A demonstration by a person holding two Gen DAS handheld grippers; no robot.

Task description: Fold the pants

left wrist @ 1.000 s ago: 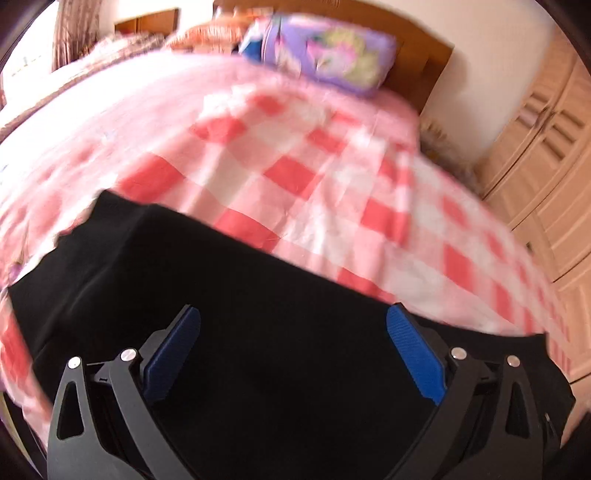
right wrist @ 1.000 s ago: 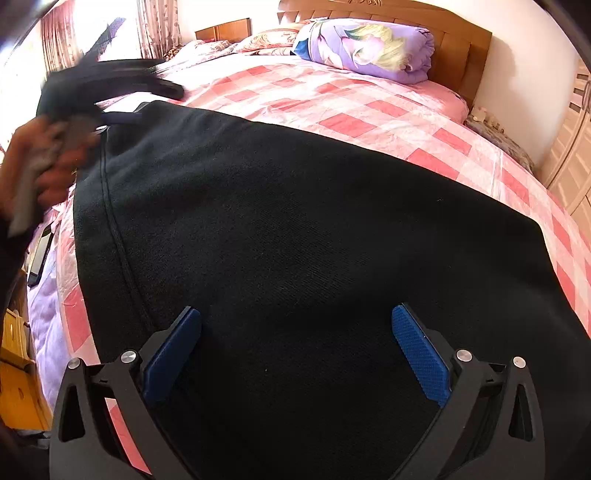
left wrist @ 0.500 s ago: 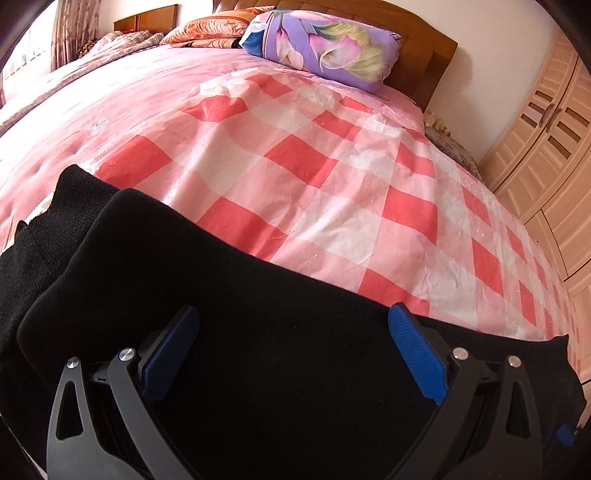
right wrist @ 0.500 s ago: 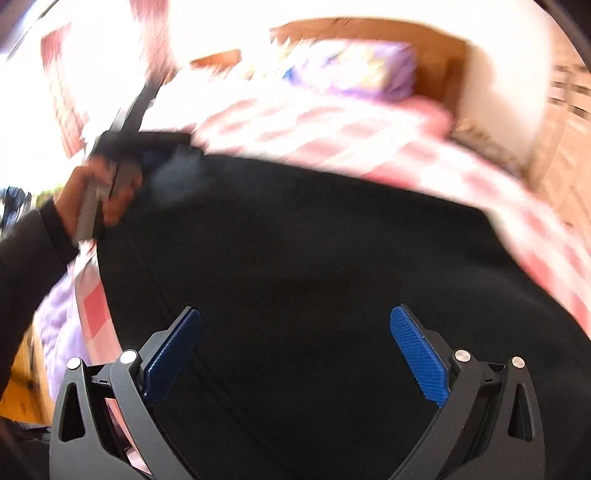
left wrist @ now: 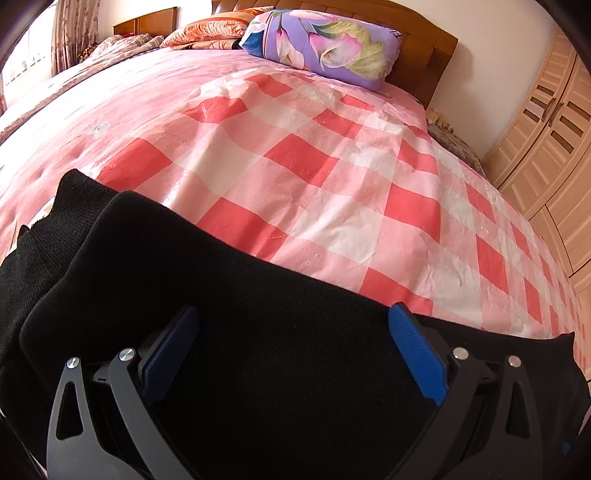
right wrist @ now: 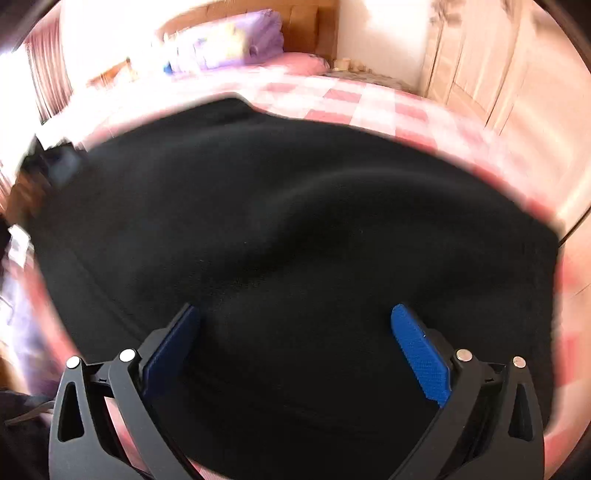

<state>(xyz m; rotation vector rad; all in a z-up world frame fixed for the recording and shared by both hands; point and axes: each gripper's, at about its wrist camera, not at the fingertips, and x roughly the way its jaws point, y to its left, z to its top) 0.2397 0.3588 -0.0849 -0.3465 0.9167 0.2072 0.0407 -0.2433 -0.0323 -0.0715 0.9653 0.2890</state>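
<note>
Black pants [left wrist: 236, 302] lie on the pink checked bedspread [left wrist: 314, 162], with layers stacked at their left end. My left gripper [left wrist: 293, 339] is open, its blue pads wide apart just over the pants, holding nothing. In the blurred right wrist view the pants [right wrist: 277, 229] spread across most of the frame. My right gripper [right wrist: 295, 343] is open over them and empty. The other hand with the left gripper [right wrist: 48, 166] shows blurred at the pants' far left edge.
A purple floral pillow [left wrist: 325, 40] and an orange pillow [left wrist: 207, 29] lie by the wooden headboard [left wrist: 424, 40]. A wooden wardrobe [left wrist: 546, 140] stands to the right of the bed. A curtain [left wrist: 70, 33] hangs at the far left.
The left view has settled, now sharp, over the pants' edge with little further shift. The right gripper has swung rightward over the pants, its view blurred. Both stay open.
</note>
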